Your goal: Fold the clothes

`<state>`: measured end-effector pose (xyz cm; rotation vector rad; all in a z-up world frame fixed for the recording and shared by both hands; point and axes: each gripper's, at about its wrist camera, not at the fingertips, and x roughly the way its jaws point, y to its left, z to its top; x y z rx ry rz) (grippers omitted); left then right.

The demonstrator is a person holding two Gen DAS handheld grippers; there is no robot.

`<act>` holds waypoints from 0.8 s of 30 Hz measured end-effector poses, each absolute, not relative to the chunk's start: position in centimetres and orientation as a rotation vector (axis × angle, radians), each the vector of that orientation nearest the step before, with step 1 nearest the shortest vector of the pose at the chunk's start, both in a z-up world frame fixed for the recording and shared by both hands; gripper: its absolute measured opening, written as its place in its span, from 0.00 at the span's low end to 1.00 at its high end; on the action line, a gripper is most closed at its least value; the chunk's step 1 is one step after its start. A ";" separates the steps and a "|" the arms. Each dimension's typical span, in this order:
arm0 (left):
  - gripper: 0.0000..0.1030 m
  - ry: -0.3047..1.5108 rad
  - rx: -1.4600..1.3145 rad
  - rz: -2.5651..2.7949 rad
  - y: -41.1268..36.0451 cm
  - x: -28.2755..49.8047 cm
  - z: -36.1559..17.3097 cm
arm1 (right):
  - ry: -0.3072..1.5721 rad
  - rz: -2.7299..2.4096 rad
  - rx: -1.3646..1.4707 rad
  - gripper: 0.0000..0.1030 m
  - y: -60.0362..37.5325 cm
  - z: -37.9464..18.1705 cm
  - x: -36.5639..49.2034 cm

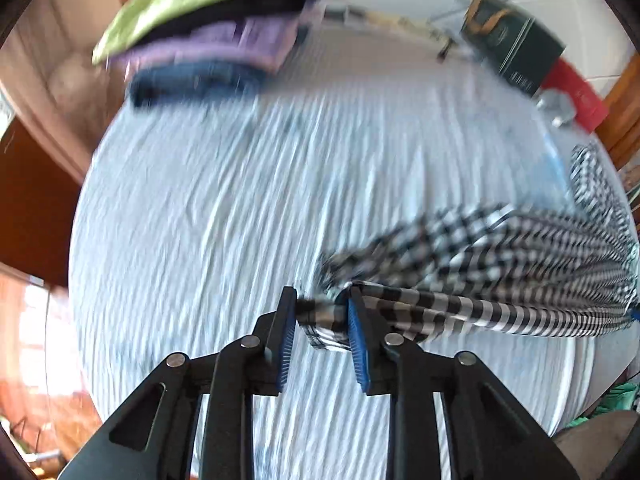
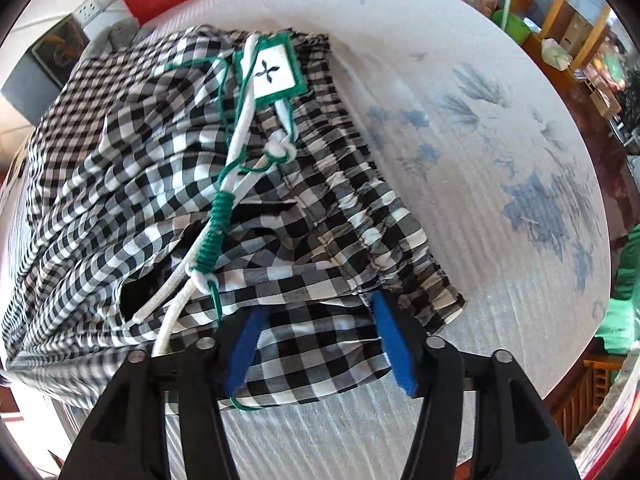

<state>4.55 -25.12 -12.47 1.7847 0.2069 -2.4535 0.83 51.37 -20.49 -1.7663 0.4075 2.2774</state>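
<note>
A black-and-white checked garment lies bunched on the round table's pale striped cloth. A white drawstring wound with green cord and a green-edged white tag lie on top of it. My right gripper is open, its blue pads wide apart, with the near edge of the garment lying between them. In the left wrist view, my left gripper is shut on a bunched corner of the checked garment, which stretches away to the right above the table. That view is motion-blurred.
A stack of folded clothes in green, black, purple and blue sits at the table's far left. A dark green box and a red box stand at the far edge, with a white power strip beside them. Wooden furniture surrounds the table.
</note>
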 end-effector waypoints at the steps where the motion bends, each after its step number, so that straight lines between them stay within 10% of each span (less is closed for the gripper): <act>1: 0.26 0.218 1.776 -2.447 -25.3 5.0 -12.3 | 0.402 2.275 -1.780 0.60 51.2 -20.5 0.8; 8: 0.62 0.285 1.678 -2.524 -25.4 5.2 -9.9 | 0.395 2.311 -1.742 0.70 51.1 -19.0 1.5; 22: 0.62 0.182 1.754 -2.434 -21.4 1.1 -16.9 | 0.528 2.345 -1.585 1.00 56.5 -17.8 3.5; 24: 0.37 0.151 1.758 -2.408 -20.7 1.0 -17.8 | 0.534 2.324 -1.598 1.00 56.3 -18.8 2.7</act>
